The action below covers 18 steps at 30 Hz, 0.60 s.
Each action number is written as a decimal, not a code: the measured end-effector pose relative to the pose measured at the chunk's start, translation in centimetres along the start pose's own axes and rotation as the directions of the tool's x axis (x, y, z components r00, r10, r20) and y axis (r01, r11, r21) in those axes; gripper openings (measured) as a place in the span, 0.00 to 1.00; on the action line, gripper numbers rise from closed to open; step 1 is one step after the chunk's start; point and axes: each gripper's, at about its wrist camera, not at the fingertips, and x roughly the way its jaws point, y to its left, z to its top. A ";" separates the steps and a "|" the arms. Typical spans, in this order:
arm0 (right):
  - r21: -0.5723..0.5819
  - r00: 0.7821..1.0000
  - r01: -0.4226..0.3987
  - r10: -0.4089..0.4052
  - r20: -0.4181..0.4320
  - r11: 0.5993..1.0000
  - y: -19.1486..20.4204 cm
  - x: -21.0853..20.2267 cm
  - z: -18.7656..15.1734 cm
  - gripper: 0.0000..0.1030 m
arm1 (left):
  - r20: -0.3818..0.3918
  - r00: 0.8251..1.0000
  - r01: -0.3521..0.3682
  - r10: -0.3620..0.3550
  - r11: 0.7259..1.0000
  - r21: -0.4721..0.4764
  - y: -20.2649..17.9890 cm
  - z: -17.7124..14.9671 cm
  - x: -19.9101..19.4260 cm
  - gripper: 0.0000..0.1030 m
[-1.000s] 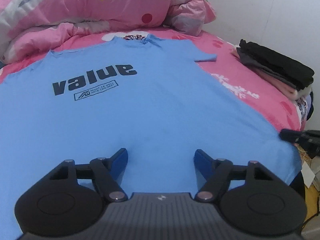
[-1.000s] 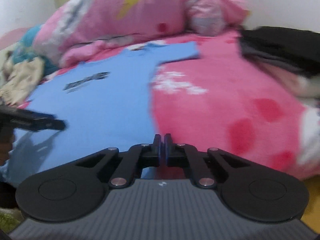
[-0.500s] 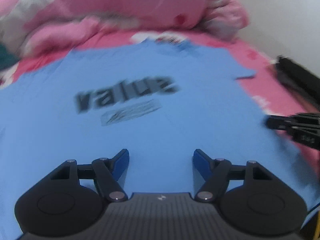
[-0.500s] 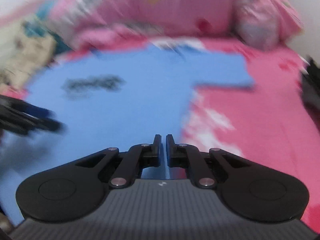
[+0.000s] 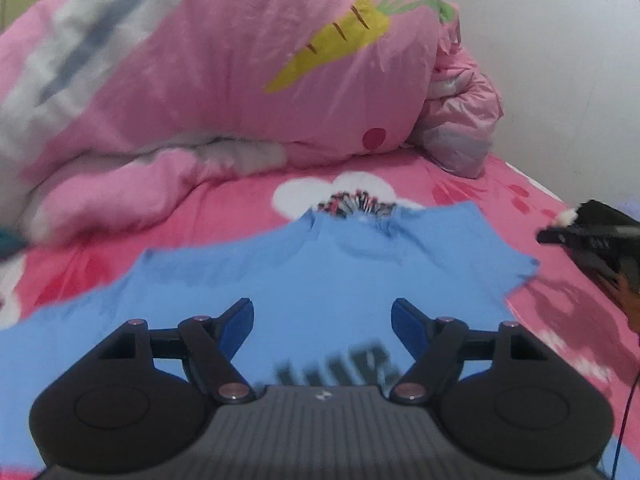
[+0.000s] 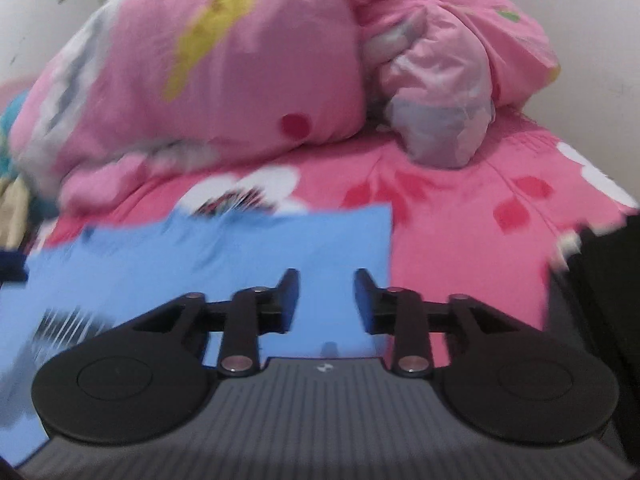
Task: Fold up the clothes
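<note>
1. Both grippers hover empty over the shirt. Left gripper (image 5: 322, 320) has its blue-padded jaws spread wide, above the chest and pointing toward the collar. Right gripper (image 6: 327, 300) has its jaws parted to a middling gap, above the shirt's right sleeve and close to the sleeve's outer edge.

2. Beyond the shirt's collar, the quilt (image 5: 224, 80) is heaped up: pink, with a carrot print, the biggest thing in view.

3. Under the shirt lies the sheet (image 6: 460, 232), pink with white and red shapes. It shows bare past the collar and to the right of the sleeve.

4. Shirt (image 5: 320, 268): light blue, spread flat on the sheet, front up, dark lettering partly hidden behind the left gripper's body. Both sleeves lie out to the sides and the collar points at the quilt. No fold shows in what is visible; the lower hem is out of view.

5. To the right of the shirt, well apart from the sleeve, sits a dark pile (image 6: 600, 280). It is blurred and cannot be made out for certain.

6. Progress, judged from this: the shirt looks laid out and smoothed, and the folding itself seems not yet begun. Still to do, most likely: grip a sleeve or side edge, fold the sides in, then fold lengthwise.
</note>
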 end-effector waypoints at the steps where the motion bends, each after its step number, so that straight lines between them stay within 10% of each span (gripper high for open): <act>1: 0.042 1.000 -0.001 0.002 -0.005 0.999 -1.1 1.7 0.8 0.32 | 0.001 1.000 0.004 -0.004 1.000 0.002 -0.4 0.8 1.6 0.74; 10: 0.172 0.998 -0.017 0.025 -0.049 0.985 -5.3 10.7 2.8 0.43 | 0.002 0.999 -0.036 0.036 0.999 0.015 -1.2 2.9 12.8 0.73; 11: 0.150 0.998 -0.019 0.027 -0.050 0.988 -5.1 11.0 2.6 0.41 | -0.004 0.999 -0.043 0.043 0.999 0.010 -1.0 2.7 13.6 0.73; 13: 0.106 0.998 -0.033 0.039 -0.050 0.994 -4.3 11.4 2.8 0.06 | -0.013 0.998 -0.058 0.058 0.998 -0.004 -0.6 2.0 14.5 0.73; 18: 0.115 1.000 0.016 -0.019 0.021 0.993 -4.3 9.8 2.2 0.02 | -0.027 0.998 -0.063 0.061 0.996 -0.066 0.9 0.3 15.2 0.73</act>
